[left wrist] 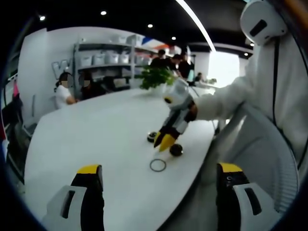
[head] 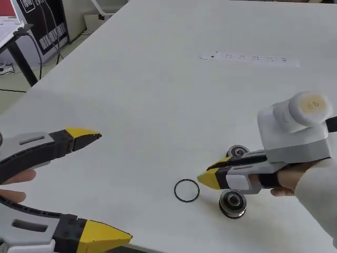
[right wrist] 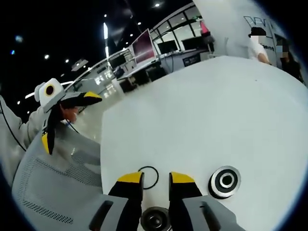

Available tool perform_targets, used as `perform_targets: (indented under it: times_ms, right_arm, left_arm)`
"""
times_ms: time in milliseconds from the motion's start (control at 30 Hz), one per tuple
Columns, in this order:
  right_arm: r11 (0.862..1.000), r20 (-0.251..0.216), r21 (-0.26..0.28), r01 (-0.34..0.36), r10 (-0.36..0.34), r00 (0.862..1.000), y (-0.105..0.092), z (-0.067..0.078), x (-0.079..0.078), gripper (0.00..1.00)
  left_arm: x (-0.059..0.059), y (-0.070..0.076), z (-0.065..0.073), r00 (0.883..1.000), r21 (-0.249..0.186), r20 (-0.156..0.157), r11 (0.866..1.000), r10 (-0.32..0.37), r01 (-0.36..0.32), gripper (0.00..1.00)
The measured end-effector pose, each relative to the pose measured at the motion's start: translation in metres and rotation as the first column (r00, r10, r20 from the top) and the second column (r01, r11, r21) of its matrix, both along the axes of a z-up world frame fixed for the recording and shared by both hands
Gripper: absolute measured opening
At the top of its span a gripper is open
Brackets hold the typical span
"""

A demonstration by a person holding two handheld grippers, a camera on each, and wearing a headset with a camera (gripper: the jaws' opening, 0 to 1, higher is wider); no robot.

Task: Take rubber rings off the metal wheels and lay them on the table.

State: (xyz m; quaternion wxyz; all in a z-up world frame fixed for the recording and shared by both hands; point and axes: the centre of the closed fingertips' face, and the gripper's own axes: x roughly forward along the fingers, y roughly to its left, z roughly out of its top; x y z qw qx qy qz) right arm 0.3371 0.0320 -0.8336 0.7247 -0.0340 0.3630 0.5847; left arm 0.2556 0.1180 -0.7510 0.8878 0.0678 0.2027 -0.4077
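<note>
right gripper [head: 203, 179] narrow, empty, between near wheel [head: 233, 203] and far wheel [head: 238, 152] | left gripper [head: 115, 186] wide, empty, near left | ring [head: 186, 190] flat on table [head: 158, 79], just left of right tips | step: likely one ring done, next wheel due | next: pinch rubber edge, left braces wheel

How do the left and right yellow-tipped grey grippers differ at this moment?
The left gripper has its jaws wide apart; the right gripper has its jaws nearly together. The left gripper hangs at the white table's near edge, away from the work; the right gripper hovers by the thin black rubber ring and a round metal wheel. Both hold nothing.
</note>
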Motion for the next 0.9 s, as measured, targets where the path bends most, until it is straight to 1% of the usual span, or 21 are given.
perform_targets:
  times_ms: [33, 100, 133, 267, 367, 467, 533, 600, 667, 700, 800, 900]
  right_arm:
    - [1.0, 0.022, 0.02, -0.002, 0.002, 1.0, 0.0, 0.006, 0.001, 0.19]
    - [0.999, 0.05, 0.036, -0.005, 0.004, 0.999, -0.001, 0.015, 0.002, 0.23]
    - [0.999, 0.058, 0.041, -0.006, 0.004, 0.998, -0.002, 0.018, 0.002, 0.25]
    - [0.998, 0.09, 0.067, -0.007, 0.001, 0.996, -0.007, 0.033, 0.002, 0.27]
    - [0.997, 0.101, 0.08, -0.002, -0.006, 0.995, -0.011, 0.039, 0.002, 0.29]
    - [0.996, 0.131, 0.092, 0.009, -0.022, 0.991, -0.017, 0.047, 0.004, 0.31]
    - [0.994, 0.137, 0.104, 0.014, -0.028, 0.99, -0.021, 0.053, 0.003, 0.32]
    - [0.994, 0.146, 0.107, 0.008, -0.023, 0.989, -0.026, 0.057, 0.001, 0.35]
    - [0.994, 0.153, 0.107, 0.016, -0.032, 0.988, -0.033, 0.059, 0.001, 0.37]
    - [0.994, 0.155, 0.108, 0.024, -0.04, 0.987, -0.037, 0.06, 0.0, 0.36]
    - [0.993, 0.159, 0.113, 0.038, -0.056, 0.986, -0.045, 0.063, -0.002, 0.37]
    - [0.994, 0.181, 0.1, 0.044, -0.061, 0.981, -0.057, 0.062, -0.005, 0.39]
  left_arm:
    - [0.0, 0.0, 0.0, 1.0, 0.002, -0.001, 1.0, -0.002, 0.002, 1.0]
    - [0.0, 0.0, -0.001, 1.0, 0.004, -0.003, 1.0, -0.002, 0.002, 1.0]
    - [0.0, 0.0, -0.001, 1.0, 0.005, -0.005, 1.0, -0.002, 0.002, 1.0]
    - [-0.001, 0.0, -0.003, 1.0, 0.015, -0.012, 1.0, -0.005, 0.005, 1.0]
    - [-0.001, 0.0, -0.003, 1.0, 0.018, -0.015, 1.0, -0.003, 0.003, 1.0]
    - [-0.001, 0.001, -0.003, 1.0, 0.021, -0.016, 1.0, -0.001, 0.002, 1.0]
    - [-0.001, 0.001, -0.004, 1.0, 0.025, -0.018, 1.0, -0.004, 0.004, 1.0]
    - [-0.003, 0.001, -0.006, 1.0, 0.031, -0.028, 0.999, -0.012, 0.013, 1.0]
    - [-0.005, 0.0, -0.009, 0.999, 0.047, -0.036, 0.999, -0.022, 0.024, 1.0]
    - [-0.005, 0.0, -0.009, 0.999, 0.054, -0.035, 0.998, -0.028, 0.03, 1.0]
    - [-0.006, -0.001, -0.009, 0.999, 0.057, -0.039, 0.998, -0.032, 0.034, 1.0]
    - [-0.007, -0.001, -0.009, 0.998, 0.062, -0.042, 0.997, -0.036, 0.038, 1.0]
